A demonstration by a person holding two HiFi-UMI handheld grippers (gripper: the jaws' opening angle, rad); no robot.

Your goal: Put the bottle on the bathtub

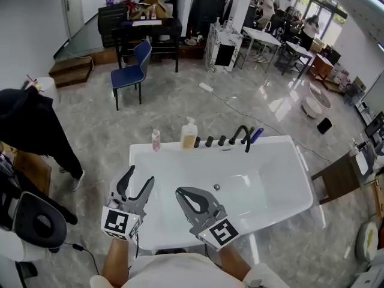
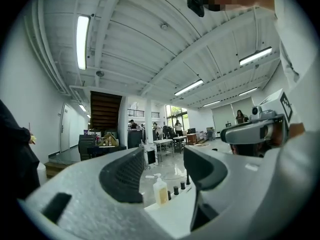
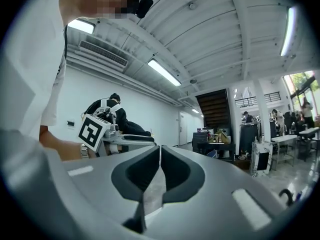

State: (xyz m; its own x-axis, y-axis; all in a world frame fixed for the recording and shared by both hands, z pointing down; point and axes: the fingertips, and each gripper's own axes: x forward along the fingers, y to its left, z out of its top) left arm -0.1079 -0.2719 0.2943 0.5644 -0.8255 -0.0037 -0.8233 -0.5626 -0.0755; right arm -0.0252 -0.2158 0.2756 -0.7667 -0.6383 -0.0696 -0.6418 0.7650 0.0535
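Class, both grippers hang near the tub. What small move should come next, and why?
Probably just draw both grippers back. The pump bottle and the small pink bottle already stand on the bathtub rim; the left gripper is open and empty, the right gripper shut on nothing.

White bathtub [image 1: 282,179] lying wide across head view, basin facing up. Small bottle [image 1: 156,140], clear with pinkish tint, standing upright on far rim, 11 o'clock from basin centre. Pump bottle [image 1: 189,134], amber liquid and white pump, standing upright near it at 12 o'clock, the two not touching.
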